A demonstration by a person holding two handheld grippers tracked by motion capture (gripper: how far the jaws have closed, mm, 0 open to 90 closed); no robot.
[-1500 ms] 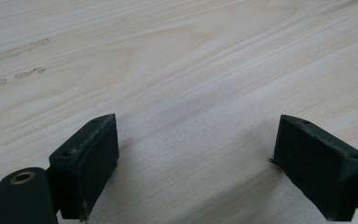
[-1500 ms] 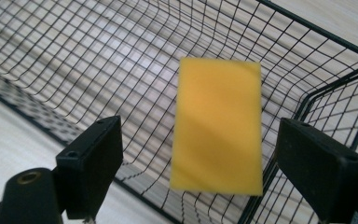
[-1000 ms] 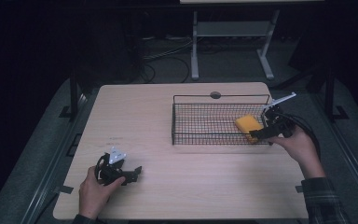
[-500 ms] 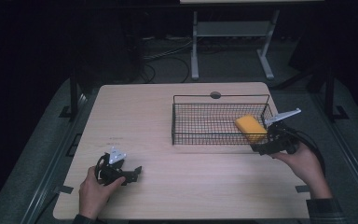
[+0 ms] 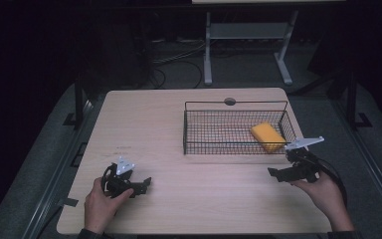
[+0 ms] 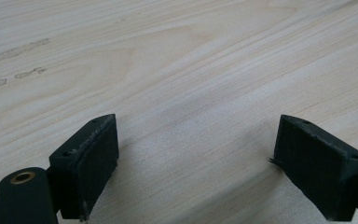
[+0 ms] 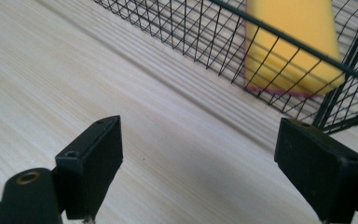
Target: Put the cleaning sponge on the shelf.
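A yellow sponge [image 5: 267, 137] lies inside the black wire basket [image 5: 234, 103], at its right end; in the right gripper view the sponge [image 7: 286, 39] shows behind the basket's mesh [image 7: 182, 32]. My right gripper [image 5: 274, 174] hovers over the table just in front of the basket's right corner, jaws open and empty [image 7: 198, 163]. My left gripper [image 5: 146, 183] rests low over the table near its front left, open with nothing but bare wood between its jaws [image 6: 196, 158].
The light wooden table [image 5: 179, 129] has a round cable hole [image 5: 230, 101] at its far edge. A white metal stand [image 5: 243, 35] and cables lie on the dark floor behind. A strip of dark tape [image 5: 69, 202] sits by the table's front left corner.
My right gripper has drawn back out of the basket toward the table's front edge and lower, leaving the sponge lying in the basket. The left gripper has stayed put.
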